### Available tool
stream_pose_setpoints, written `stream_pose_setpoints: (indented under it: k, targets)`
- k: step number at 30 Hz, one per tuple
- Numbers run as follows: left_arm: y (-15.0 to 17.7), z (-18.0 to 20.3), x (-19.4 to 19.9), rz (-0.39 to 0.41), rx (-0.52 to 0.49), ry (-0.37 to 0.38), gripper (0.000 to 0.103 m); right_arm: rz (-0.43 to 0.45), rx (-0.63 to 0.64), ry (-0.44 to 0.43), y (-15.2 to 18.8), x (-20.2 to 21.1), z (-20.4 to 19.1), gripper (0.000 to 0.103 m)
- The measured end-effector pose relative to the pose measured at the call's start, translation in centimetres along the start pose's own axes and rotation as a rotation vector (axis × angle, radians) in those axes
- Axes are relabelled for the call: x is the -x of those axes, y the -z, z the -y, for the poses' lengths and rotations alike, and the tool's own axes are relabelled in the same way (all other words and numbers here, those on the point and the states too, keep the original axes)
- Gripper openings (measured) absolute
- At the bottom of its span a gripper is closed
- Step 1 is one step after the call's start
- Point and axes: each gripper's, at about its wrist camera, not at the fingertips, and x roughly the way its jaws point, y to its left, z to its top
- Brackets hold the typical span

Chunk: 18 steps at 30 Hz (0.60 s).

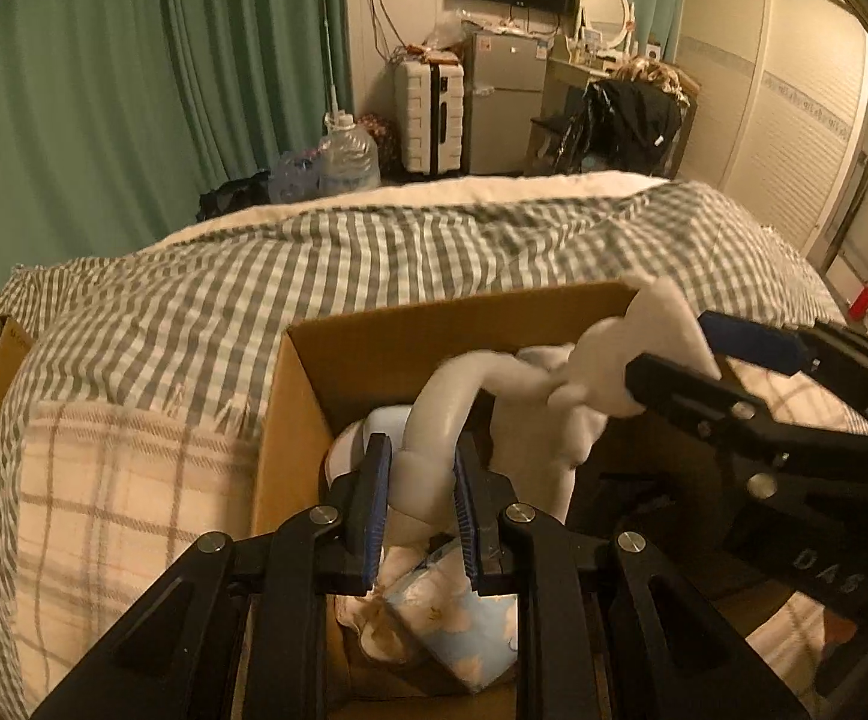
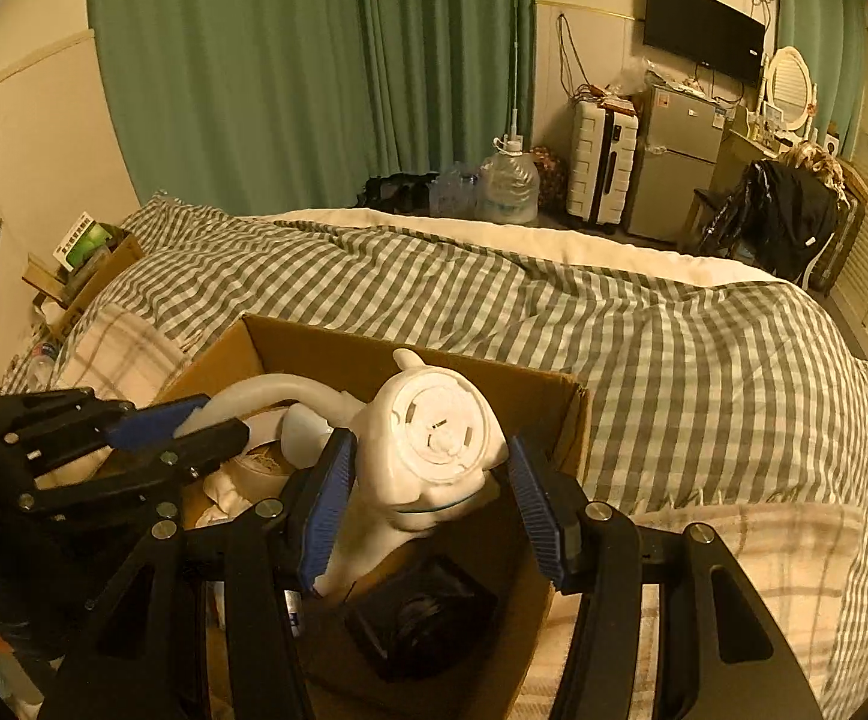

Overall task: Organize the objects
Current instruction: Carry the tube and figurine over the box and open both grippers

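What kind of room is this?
Most likely a lived-in bedroom or studio: a bed with a checked duvet, a wall-mounted TV, and a suitcase beside a small fridge.

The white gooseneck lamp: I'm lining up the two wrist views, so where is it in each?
Left wrist: white gooseneck lamp at lower centre, its neck between the left gripper pads.
Right wrist: its round base at centre, between the right gripper fingers.
Shared landmark: the cardboard box on the checked bed.

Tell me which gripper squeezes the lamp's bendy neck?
The left gripper: its jaws pinch the white plastic lamp's neck. The right gripper's jaws gape around the round base.
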Motion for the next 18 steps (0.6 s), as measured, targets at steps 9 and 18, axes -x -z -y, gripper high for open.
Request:
stream_pose_setpoints:
  k: [9, 18]
  targets:
    - [0.5, -0.1, 1.8, 0.006, 0.014, -0.042, 0.064, 0.055, -0.052, 0.018, -0.6, 4.1, 0.6, 0.063]
    - [-0.6, 1.2, 11.7, 0.162, -0.014, -0.066, 0.08, 0.17, -0.041, 0.098, -1.9, 14.3, 0.1, 0.085]
